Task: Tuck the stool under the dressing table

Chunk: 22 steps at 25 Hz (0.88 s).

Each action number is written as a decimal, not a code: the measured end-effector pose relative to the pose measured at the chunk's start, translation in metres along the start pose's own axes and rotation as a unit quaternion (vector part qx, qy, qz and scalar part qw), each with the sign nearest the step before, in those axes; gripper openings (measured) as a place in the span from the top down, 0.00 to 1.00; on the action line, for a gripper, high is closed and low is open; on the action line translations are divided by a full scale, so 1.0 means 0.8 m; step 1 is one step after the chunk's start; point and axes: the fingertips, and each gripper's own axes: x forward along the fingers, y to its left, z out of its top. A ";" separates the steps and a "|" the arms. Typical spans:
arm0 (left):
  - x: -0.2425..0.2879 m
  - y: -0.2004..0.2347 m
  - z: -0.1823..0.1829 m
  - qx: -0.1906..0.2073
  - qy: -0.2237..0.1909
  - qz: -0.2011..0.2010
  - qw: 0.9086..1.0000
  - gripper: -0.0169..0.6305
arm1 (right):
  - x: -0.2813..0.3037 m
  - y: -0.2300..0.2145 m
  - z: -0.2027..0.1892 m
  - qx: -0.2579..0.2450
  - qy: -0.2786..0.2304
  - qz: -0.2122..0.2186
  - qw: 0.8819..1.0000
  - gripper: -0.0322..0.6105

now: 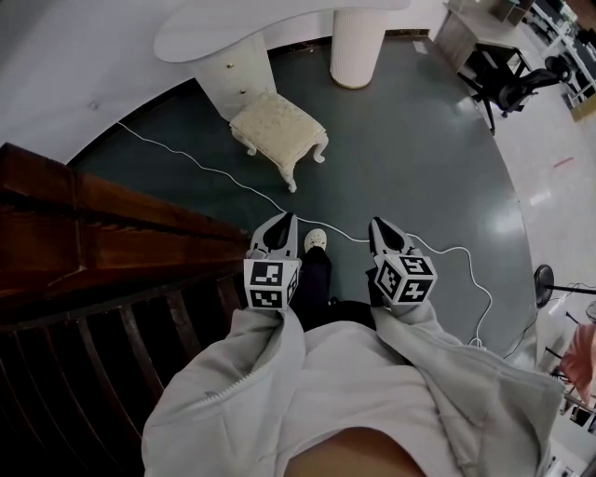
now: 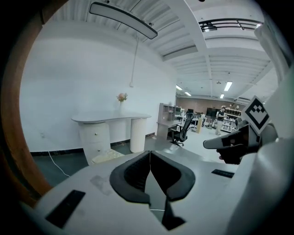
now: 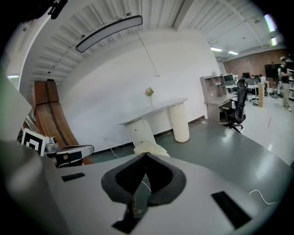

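Both grippers — left (image 1: 282, 229), right (image 1: 382, 233) — are held out in front with jaws closed, holding nothing. Beyond, the stool (image 1: 278, 131) stands on the floor (image 1: 410, 158), partly out from under the dressing table (image 1: 242, 23) — beside its drawers (image 1: 235, 74).

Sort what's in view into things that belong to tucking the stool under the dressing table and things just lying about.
Belongs to the job:
stool, not yet tucked under
dressing table
left tool and right tool, both shut, empty

Just lying about:
white cable on the floor
black office chair
dark wooden railing
flowers on the tabletop
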 end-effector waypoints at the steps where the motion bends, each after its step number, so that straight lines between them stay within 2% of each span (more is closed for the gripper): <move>1: 0.008 0.007 0.005 0.000 -0.001 0.000 1.000 0.95 | 0.009 0.001 0.007 -0.001 0.000 0.000 1.000 0.87; 9: 0.064 0.067 0.039 -0.007 -0.006 0.003 1.000 0.95 | 0.077 0.007 0.057 -0.009 0.000 0.000 1.000 0.87; 22: 0.146 0.125 0.071 -0.002 -0.003 -0.005 1.000 0.95 | 0.166 -0.005 0.108 -0.005 -0.001 -0.003 1.000 0.87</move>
